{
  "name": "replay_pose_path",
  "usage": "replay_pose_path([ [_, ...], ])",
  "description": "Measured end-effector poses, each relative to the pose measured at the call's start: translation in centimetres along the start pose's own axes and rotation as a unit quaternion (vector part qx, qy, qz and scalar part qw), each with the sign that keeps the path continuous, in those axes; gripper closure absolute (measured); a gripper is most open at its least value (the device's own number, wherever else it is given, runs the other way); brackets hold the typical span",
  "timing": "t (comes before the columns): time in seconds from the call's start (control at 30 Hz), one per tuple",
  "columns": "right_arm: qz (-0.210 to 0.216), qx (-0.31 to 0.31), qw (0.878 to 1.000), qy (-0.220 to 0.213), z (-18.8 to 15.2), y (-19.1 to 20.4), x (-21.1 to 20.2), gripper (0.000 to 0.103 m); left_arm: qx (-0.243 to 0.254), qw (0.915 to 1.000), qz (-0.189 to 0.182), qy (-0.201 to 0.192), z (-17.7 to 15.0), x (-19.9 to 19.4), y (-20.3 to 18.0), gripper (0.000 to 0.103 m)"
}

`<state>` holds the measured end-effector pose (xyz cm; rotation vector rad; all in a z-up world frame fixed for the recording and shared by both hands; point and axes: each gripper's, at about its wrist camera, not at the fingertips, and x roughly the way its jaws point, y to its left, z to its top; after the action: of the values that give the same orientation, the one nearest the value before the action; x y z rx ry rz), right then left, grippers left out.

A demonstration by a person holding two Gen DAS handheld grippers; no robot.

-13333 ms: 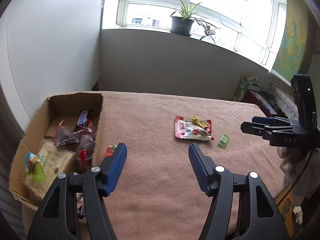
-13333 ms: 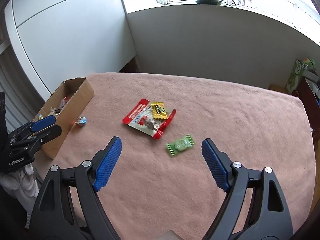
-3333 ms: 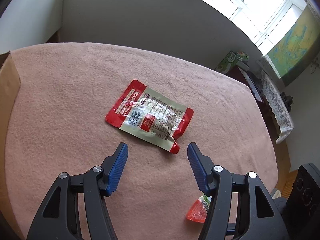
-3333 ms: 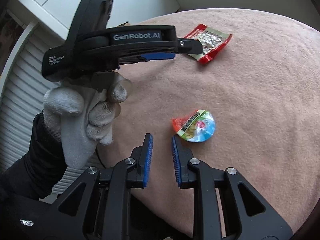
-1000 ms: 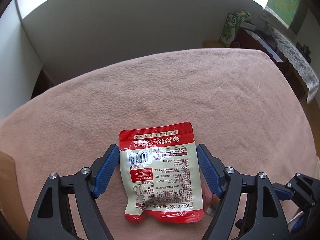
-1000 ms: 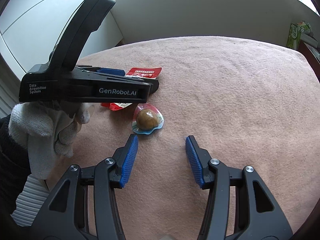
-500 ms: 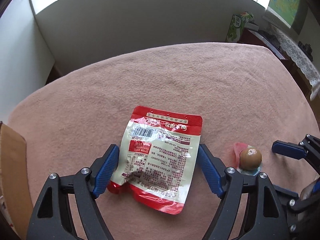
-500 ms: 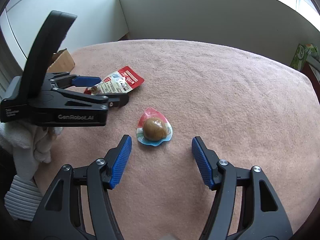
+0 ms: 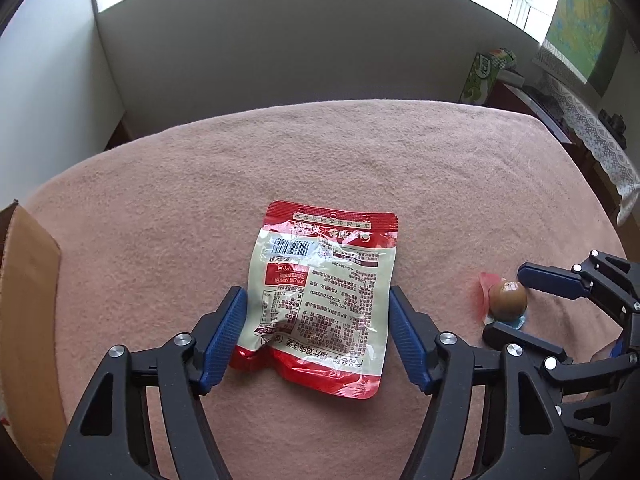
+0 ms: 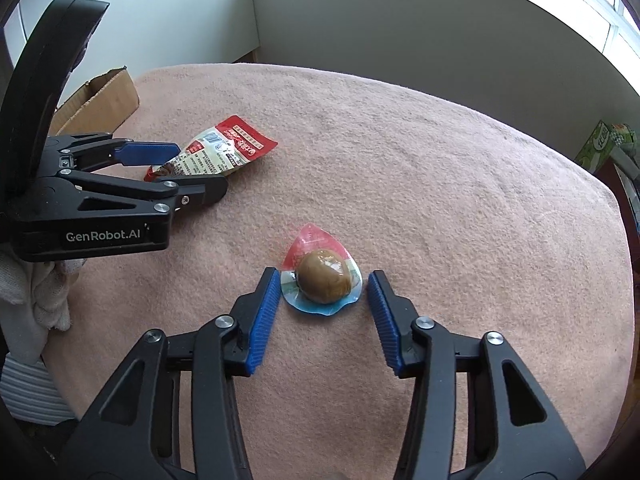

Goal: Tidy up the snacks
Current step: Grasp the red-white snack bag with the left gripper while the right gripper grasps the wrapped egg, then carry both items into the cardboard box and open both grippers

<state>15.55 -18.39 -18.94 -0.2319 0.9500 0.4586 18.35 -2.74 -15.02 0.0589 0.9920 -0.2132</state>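
A red-and-white snack pouch (image 9: 320,296) lies flat on the pink cloth table (image 9: 360,160). My left gripper (image 9: 316,308) straddles its lower half. Its jaws are closing, and the blue pads sit right at the pouch's two side edges without squeezing it. A vacuum-packed brown egg snack (image 10: 326,276) rests to the right of the pouch (image 10: 228,152). My right gripper (image 10: 323,284) has it between its closing jaws, with small gaps on both sides. In the left wrist view the egg snack (image 9: 506,300) shows between the right gripper (image 9: 516,304) fingers. The left gripper (image 10: 196,170) is seen side-on in the right wrist view.
An open cardboard box (image 10: 100,96) stands at the table's left edge (image 9: 28,280). A gloved hand (image 10: 36,292) holds the left gripper. A green carton (image 9: 484,76) and a lace-covered side table (image 9: 592,140) stand beyond the right edge, and a grey wall runs behind.
The right gripper has come forward until the egg snack lies between its pads, and its jaws have narrowed. The left jaws have narrowed onto the pouch's sides. The box edge has come into the left view.
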Motion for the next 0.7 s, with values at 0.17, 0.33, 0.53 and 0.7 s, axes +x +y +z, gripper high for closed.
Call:
replay_pose_path([
  [0.17,0.003,0.008,1.0,-0.005,-0.4,-0.2,-0.5,0.061,-0.018,0.9998,-0.002,-0.009,-1.4,-1.5,1.5,0.041],
  [0.33,0.01,0.015,1.0,-0.013,-0.7,-0.4,-1.4,0.063,-0.03,0.9994,0.003,-0.019,-2.5,-2.7,2.5,0.043],
  [0.53,0.013,0.02,0.999,-0.021,-1.1,-0.2,-2.2,0.064,-0.028,0.9987,0.008,-0.041,-3.2,-4.9,2.8,0.043],
  [0.7,0.013,0.018,0.999,-0.034,-0.9,0.0,-3.4,0.064,-0.022,0.9979,0.013,-0.059,-3.8,-7.1,2.8,0.043],
])
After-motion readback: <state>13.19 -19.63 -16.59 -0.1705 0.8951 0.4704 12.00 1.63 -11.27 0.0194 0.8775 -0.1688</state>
